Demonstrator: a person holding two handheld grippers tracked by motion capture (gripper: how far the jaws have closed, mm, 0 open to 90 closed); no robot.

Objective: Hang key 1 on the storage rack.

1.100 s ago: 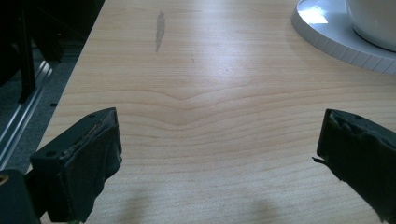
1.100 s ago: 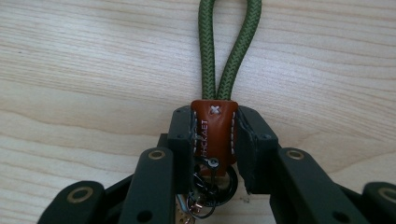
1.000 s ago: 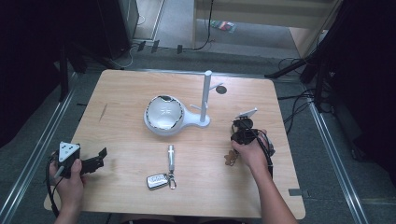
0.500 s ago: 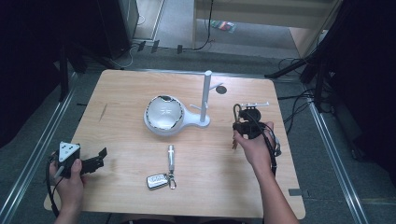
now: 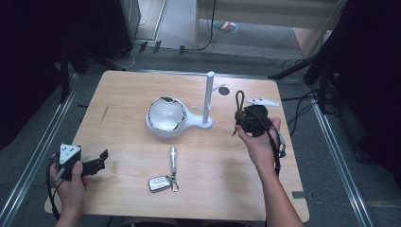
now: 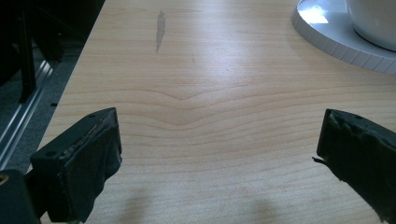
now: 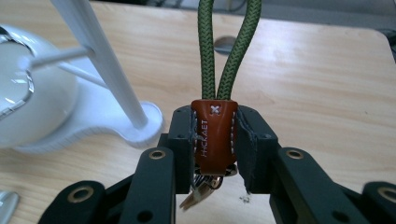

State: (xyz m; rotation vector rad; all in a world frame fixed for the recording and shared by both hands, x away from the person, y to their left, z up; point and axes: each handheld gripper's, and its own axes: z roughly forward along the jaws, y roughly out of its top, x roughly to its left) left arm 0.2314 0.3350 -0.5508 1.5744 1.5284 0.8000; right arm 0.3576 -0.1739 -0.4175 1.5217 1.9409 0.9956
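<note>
Right tool risen off table, clamping keychain tab; left tool spread, empty.

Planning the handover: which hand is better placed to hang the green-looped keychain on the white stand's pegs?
Right: its tool already clamps the keychain beside the white stand. The left tool sits open at the table's near corner.

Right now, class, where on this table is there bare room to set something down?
Free: the far left corner beyond the white stand, and the strip between left gripper and car key. Crowded: around the stand's post and right gripper.
</note>
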